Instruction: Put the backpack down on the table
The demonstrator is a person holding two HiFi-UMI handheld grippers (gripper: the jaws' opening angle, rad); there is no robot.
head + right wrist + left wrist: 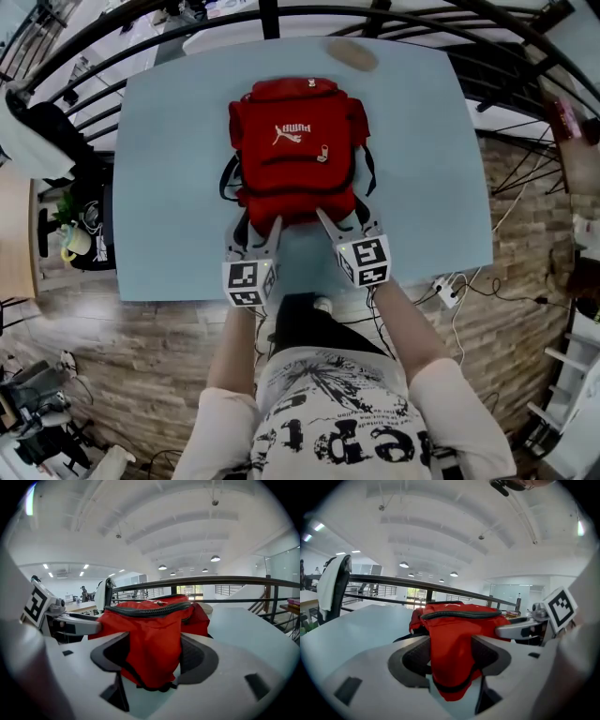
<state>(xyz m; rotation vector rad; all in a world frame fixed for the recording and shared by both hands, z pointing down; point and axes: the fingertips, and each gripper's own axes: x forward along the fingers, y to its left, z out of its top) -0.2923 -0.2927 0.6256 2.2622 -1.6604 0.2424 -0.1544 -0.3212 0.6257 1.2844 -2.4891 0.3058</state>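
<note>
Head view: red backpack (295, 150) lies flat on the pale blue table (169, 187), upper centre of the frame, front pocket facing up.
Both grippers sit side by side at the bag's lower edge, toward the frame's middle. The left gripper (452, 657) and the right gripper (154, 657) each have their jaws spread wide. A fold of the backpack's red fabric hangs between each pair of pads, not pinched.

office loft: railing (211, 580), ceiling lamps (162, 567)
</note>
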